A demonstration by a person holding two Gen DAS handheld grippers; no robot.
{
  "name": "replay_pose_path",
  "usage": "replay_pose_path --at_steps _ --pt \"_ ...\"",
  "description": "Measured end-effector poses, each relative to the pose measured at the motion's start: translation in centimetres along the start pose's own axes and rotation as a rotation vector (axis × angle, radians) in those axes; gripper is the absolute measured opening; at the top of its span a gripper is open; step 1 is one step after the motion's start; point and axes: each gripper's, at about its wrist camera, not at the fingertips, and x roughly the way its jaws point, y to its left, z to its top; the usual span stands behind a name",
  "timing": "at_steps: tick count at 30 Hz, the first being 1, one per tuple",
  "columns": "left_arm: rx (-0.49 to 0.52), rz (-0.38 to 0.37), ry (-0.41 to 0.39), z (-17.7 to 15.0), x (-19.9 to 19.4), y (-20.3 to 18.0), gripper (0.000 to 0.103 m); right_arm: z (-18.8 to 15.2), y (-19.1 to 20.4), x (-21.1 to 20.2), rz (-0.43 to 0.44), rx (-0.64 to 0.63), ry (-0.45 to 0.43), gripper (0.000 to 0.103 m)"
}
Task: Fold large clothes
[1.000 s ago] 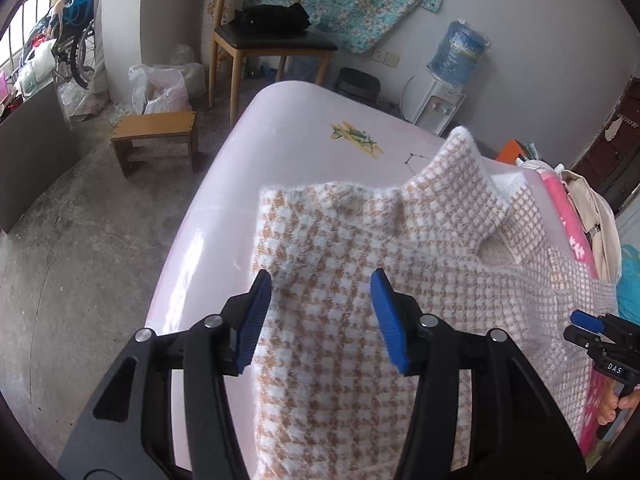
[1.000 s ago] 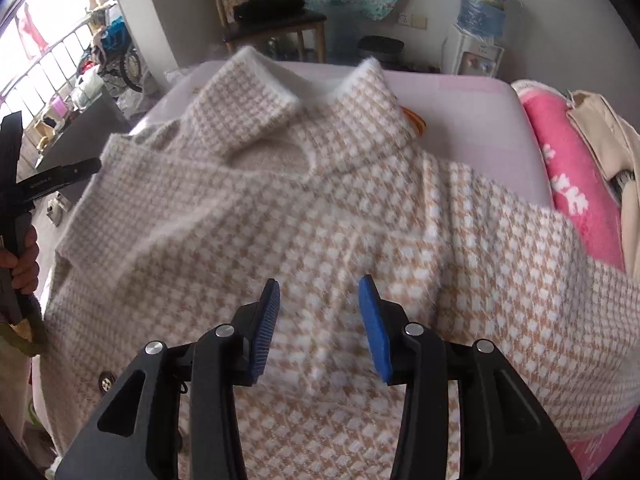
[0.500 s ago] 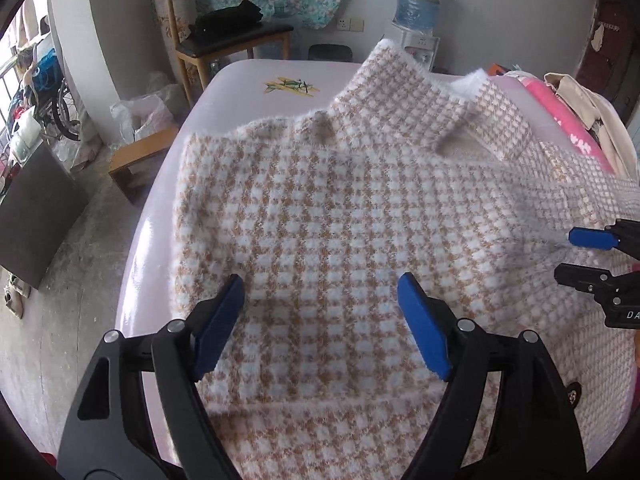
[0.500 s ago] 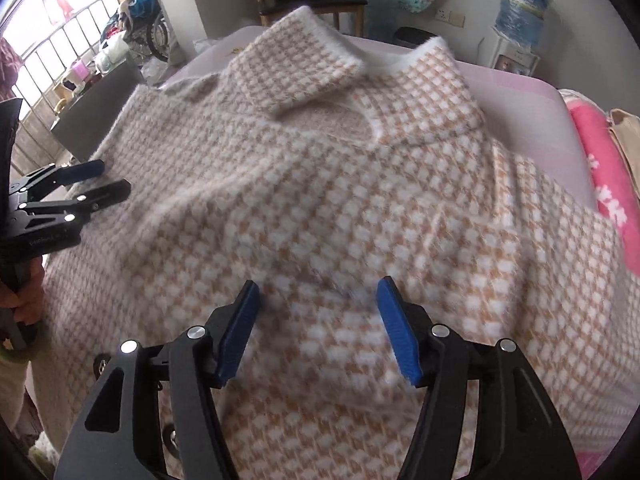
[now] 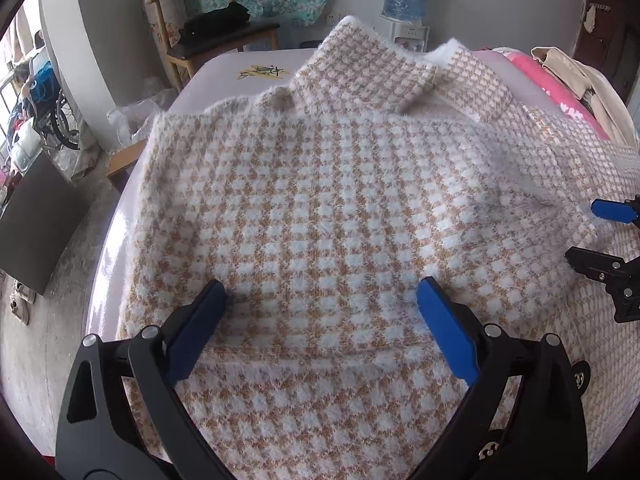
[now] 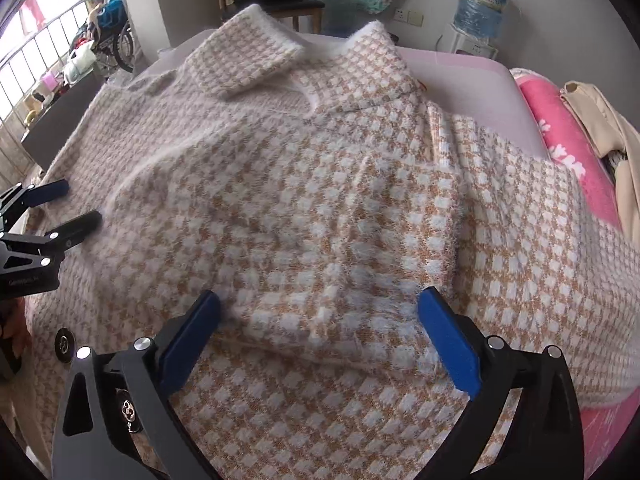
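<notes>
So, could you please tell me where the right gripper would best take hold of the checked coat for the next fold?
Probably at the fuzzy folded edge of the checked coat, just beyond the right gripper, whose jaws are opening with nothing pinched. That edge lies raised over the layer beneath, so come from the right side of the view, low, slipping one jaw under it.

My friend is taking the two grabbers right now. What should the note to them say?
Left gripper: jaws opening, holding nothing, above the checked coat.
Right gripper: jaws opening too, over a folded-in flap, pads not pressing it.
Coat lies spread on the pink bed, collar at the far end.
Done: one side panel looks folded inward.
Left: probably the other side, then fold it up.
</notes>
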Motion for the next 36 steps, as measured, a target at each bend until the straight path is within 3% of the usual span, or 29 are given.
replay_pose_path --at_steps 12,15,19,23,29,33,36 --pt "-0.006 0.003 0.014 -0.1 -0.1 0.2 0.095 -0.3 -1.7 -1.0 0.06 0.049 -0.002 0.097" --pt "-0.008 0.006 0.012 0.1 0.2 -0.1 0.095 -0.6 -4.0 -4.2 0.043 0.104 -0.081 0.097" --pt "-0.013 0.005 0.009 0.1 0.2 -0.1 0.095 -1.8 -10.5 -8.8 -0.001 0.24 -0.143 0.097" --pt "-0.022 -0.006 0.029 0.2 0.4 0.1 0.095 -4.8 -20.7 -12.2 -0.037 0.501 -0.153 0.096" --pt "-0.025 -0.005 0.033 0.3 0.4 0.1 0.095 -12.1 -34.1 -14.4 -0.162 0.894 -0.114 0.08" --pt "-0.025 -0.005 0.038 0.4 0.5 0.0 0.095 -16.2 -39.4 -14.0 -0.135 1.133 -0.122 0.072" --pt "-0.025 -0.006 0.041 0.4 0.5 0.1 0.095 -17.8 -41.9 -13.5 -0.117 1.235 -0.16 0.067"
